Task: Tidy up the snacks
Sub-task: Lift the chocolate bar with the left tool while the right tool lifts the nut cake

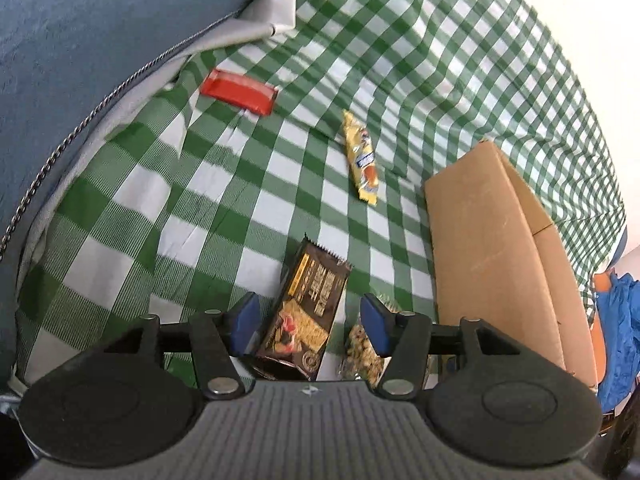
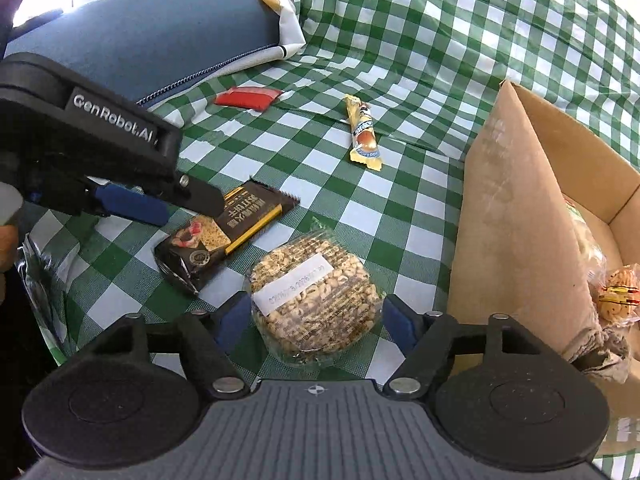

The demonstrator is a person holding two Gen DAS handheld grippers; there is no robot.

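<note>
A black cracker packet [image 1: 308, 304] [image 2: 224, 236] lies on the green checked cloth [image 1: 224, 200]. My left gripper [image 1: 310, 320] [image 2: 188, 208] stands open around it, with a gap at the right pad. A round puffed-grain cake [image 2: 316, 296] [image 1: 360, 356] in clear wrap lies beside the packet. My right gripper [image 2: 316, 320] has its blue pads against both sides of the cake, which rests on the cloth. Farther back lie a yellow snack bar [image 1: 362, 160] [image 2: 362, 134] and a red packet [image 1: 239, 91] [image 2: 248, 97].
An open cardboard box [image 1: 480, 240] [image 2: 512, 220] stands at the right, with wrapped snacks [image 2: 616, 300] inside. A blue zipped cushion [image 1: 80, 40] [image 2: 160, 40] borders the cloth at the back left. Blue fabric [image 1: 620, 320] hangs past the box.
</note>
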